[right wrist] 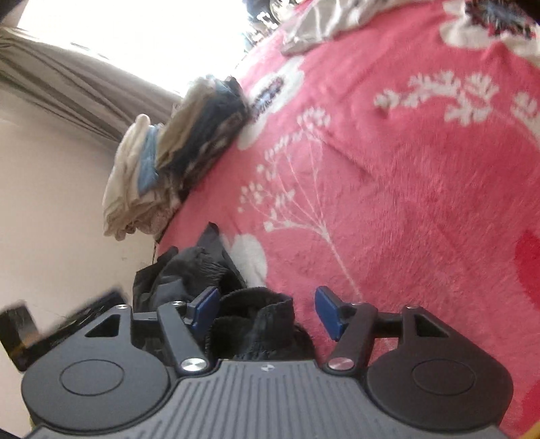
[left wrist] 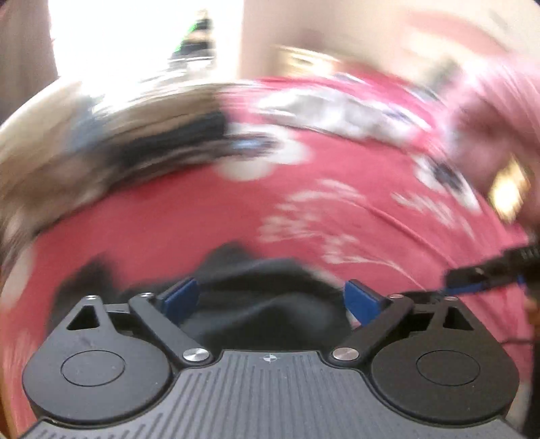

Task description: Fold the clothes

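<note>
A black garment (left wrist: 266, 304) lies bunched on the pink floral blanket (left wrist: 189, 216), right in front of my left gripper (left wrist: 270, 297). That gripper is open, its blue pads on either side of the cloth without clamping it. In the right wrist view the black garment (right wrist: 256, 320) sits between the spread blue pads of my right gripper (right wrist: 266, 310), which is also open. The right gripper shows at the right edge of the left wrist view (left wrist: 496, 266). The left wrist view is heavily blurred.
A stack of folded clothes (right wrist: 175, 148) in white, blue and dark cloth stands at the blanket's (right wrist: 405, 189) edge by a pale wall. A grey garment (right wrist: 324, 23) lies at the far side. More dark cloth (right wrist: 182, 273) is heaped left of the right gripper. A bright window with a curtain (right wrist: 77, 87) is behind.
</note>
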Demonstrator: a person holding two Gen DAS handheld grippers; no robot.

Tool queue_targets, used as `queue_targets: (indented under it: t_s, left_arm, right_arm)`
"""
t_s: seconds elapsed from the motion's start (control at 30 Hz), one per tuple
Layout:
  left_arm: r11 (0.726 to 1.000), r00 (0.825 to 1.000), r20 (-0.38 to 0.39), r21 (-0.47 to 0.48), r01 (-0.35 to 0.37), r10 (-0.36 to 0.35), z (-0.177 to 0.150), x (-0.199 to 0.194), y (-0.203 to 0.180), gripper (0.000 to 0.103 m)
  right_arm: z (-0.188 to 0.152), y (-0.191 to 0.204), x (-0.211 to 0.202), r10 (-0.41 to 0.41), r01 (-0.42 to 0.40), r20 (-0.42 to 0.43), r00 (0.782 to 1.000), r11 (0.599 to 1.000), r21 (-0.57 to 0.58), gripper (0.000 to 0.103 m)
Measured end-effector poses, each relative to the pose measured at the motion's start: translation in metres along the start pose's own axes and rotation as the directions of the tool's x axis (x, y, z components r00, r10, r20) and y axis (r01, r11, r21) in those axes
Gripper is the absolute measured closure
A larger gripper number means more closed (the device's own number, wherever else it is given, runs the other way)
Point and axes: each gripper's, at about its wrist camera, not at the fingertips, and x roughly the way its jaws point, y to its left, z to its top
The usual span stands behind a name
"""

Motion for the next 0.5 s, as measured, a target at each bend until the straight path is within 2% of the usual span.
queue_targets:
  t_s: [0.07,0.13,0.2,0.27,0.33,0.4,0.43,0.47,0.5]
  left_arm:
    - [0.989,0.999,-0.036,0.145,0.013,-0.008,0.012,0.032,-0.018,0.006]
    - [0.966,0.995,-0.096,0.257,0.028,-0.003,0.016,0.061,-0.028,0.006]
    - [0.949,0.984,-0.175,0.312,0.051,0.004,0.015,0.087,-0.028,0.007]
    - [0.945,0.963,-0.269,0.315,0.087,0.001,0.013,0.106,-0.023,0.012]
    - [0.955,0.937,-0.35,0.275,0.108,-0.005,0.012,0.116,-0.015,0.026]
    - [0.968,0.921,-0.389,0.223,0.113,-0.018,0.007,0.113,-0.006,0.049]
    - [0.975,0.92,-0.391,0.199,0.102,-0.017,0.004,0.108,0.0,0.051]
    - [0.981,0.921,-0.39,0.174,0.089,-0.014,0.001,0.103,0.007,0.058]
    - [0.986,0.923,-0.383,0.148,0.073,-0.01,-0.002,0.096,0.014,0.071]
  right_arm:
    - [-0.001,-0.006,0.007,0.005,-0.004,-0.016,1.0,1.0,0.02,0.036]
    - [-0.003,-0.012,0.013,0.008,-0.007,-0.032,0.999,0.999,0.043,0.035]
    - [-0.004,-0.021,0.018,0.012,-0.009,-0.048,0.999,0.997,0.073,0.035]
    - [-0.005,-0.03,0.023,0.039,-0.03,-0.073,0.997,0.993,0.115,0.035]
    - [-0.006,-0.039,0.029,0.073,-0.058,-0.093,0.993,0.987,0.153,0.035]
    - [-0.007,-0.041,0.032,0.12,-0.101,-0.113,0.986,0.982,0.161,0.035]
    - [-0.006,-0.04,0.032,0.134,-0.115,-0.122,0.983,0.982,0.153,0.038]
    - [-0.006,-0.038,0.033,0.145,-0.127,-0.128,0.981,0.982,0.138,0.041]
    - [-0.007,-0.036,0.033,0.154,-0.138,-0.136,0.979,0.983,0.12,0.044]
